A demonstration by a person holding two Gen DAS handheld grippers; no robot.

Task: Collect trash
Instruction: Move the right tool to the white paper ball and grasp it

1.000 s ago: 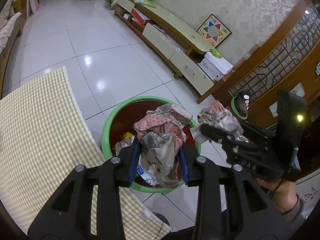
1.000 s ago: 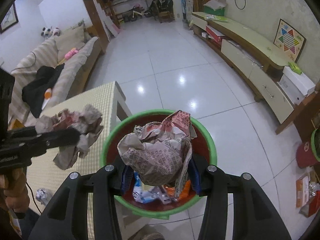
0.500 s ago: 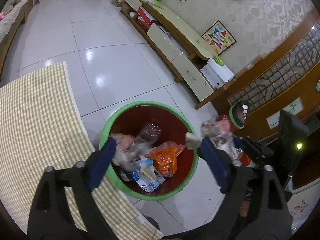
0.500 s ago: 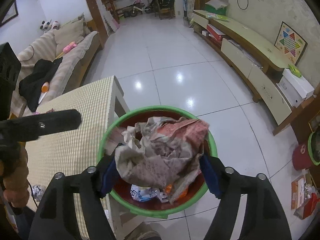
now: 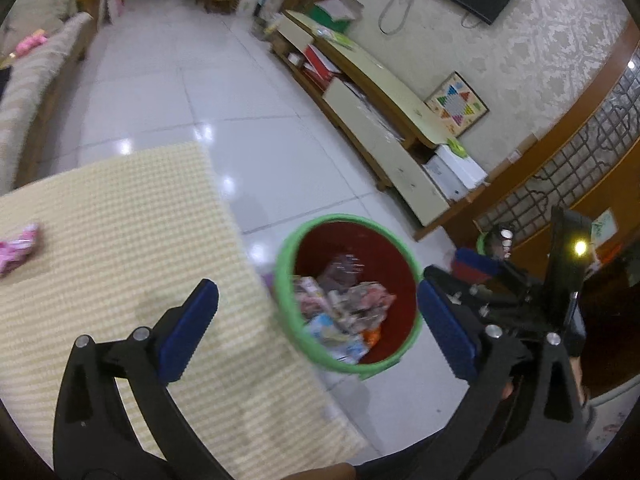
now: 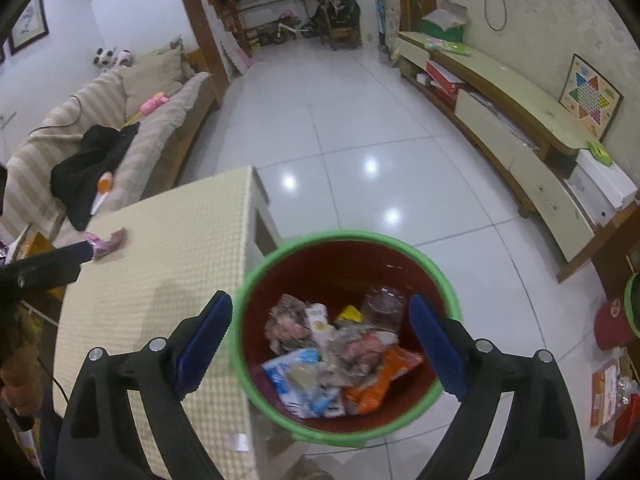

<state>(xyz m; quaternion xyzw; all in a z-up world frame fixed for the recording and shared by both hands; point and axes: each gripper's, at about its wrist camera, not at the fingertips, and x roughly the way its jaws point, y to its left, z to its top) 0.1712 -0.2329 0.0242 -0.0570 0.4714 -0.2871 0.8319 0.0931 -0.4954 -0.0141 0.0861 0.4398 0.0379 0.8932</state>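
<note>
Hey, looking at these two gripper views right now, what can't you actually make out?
- Pink wrapper on the table: left wrist view, motion-blurred; right wrist view, partly behind the left gripper's finger.
- Bin contents: lower trash buried under the orange packet and others.
- Left gripper and right gripper, jaws opening, nothing between: bodies cut by the bottom edge.
- Floor items: right wrist view, cropped by the lens rim.

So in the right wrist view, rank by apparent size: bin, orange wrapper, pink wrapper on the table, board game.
1. Bin
2. Orange wrapper
3. Board game, farther off, so true size unsure
4. Pink wrapper
</note>
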